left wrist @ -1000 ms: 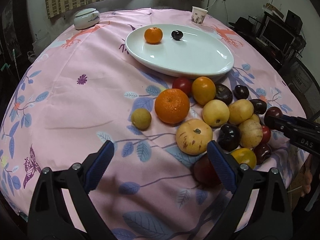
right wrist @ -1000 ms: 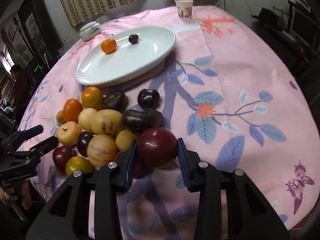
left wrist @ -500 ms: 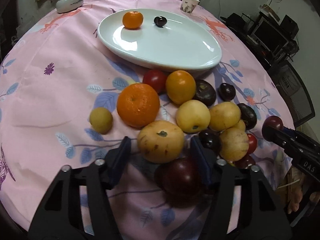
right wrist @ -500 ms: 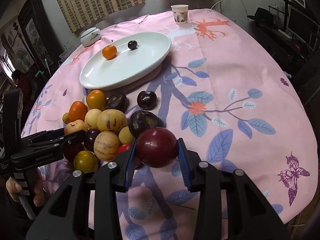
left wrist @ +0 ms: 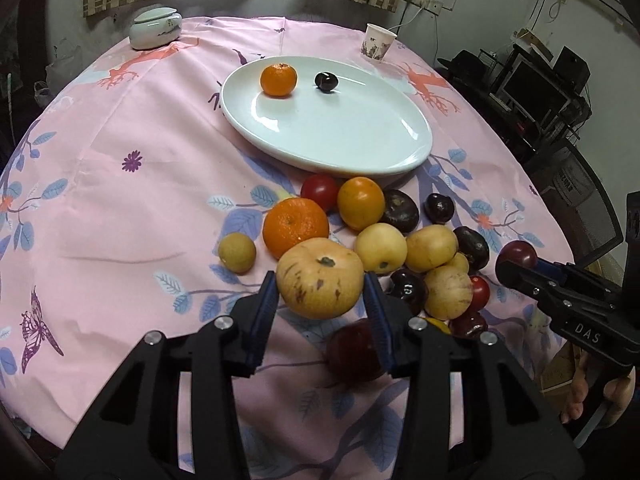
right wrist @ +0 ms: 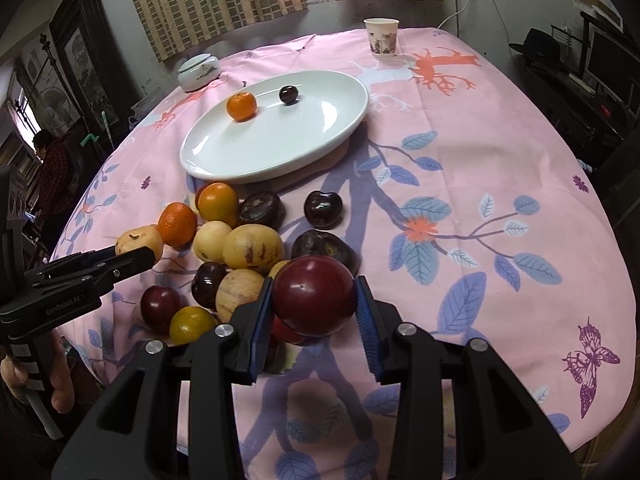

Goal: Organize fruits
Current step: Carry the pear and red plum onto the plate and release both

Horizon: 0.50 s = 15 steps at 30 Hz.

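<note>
The left gripper point(left wrist: 320, 308) is closed on a yellow speckled fruit point(left wrist: 320, 278) above the fruit pile point(left wrist: 404, 240). The right gripper point(right wrist: 314, 312) clamps a dark red plum point(right wrist: 315, 296). On the white plate point(left wrist: 340, 136) lie a small orange point(left wrist: 279, 79) and a dark cherry point(left wrist: 325, 81).

Pink floral tablecloth point(left wrist: 120, 184) covers the table. Paper cup point(right wrist: 381, 37) upright near the far edge. White lidded jar point(left wrist: 155, 33) at far left edge. Striped curtains point(right wrist: 208, 0) behind. Monitor point(left wrist: 534, 92) and black hat point(right wrist: 540, 46) at right.
</note>
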Tool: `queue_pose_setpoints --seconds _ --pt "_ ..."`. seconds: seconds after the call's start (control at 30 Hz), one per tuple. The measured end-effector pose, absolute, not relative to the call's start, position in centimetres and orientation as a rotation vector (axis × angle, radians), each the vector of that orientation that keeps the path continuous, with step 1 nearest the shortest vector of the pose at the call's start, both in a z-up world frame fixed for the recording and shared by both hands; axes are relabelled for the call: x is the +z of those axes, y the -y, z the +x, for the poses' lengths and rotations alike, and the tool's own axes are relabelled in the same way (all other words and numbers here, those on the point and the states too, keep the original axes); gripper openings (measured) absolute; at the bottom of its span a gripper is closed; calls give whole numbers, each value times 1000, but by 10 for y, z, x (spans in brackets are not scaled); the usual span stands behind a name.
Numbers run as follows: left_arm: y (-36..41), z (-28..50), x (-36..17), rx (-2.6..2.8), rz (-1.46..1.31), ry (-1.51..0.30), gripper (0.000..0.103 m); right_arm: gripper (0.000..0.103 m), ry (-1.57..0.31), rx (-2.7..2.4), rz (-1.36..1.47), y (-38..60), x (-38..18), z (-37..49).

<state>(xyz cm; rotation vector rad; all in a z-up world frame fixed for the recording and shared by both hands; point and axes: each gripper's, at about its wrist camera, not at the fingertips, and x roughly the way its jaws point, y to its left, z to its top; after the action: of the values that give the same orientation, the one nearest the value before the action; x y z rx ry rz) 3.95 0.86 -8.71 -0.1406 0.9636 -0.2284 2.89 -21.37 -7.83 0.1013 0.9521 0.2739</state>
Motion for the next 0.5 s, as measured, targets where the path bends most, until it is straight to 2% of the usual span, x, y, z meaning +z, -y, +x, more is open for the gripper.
queue_pose_setpoints --seconds 0.5 --pt "-12 43 -58 -244 -123 -899 44 40 -934 376 45 182 -65 54"
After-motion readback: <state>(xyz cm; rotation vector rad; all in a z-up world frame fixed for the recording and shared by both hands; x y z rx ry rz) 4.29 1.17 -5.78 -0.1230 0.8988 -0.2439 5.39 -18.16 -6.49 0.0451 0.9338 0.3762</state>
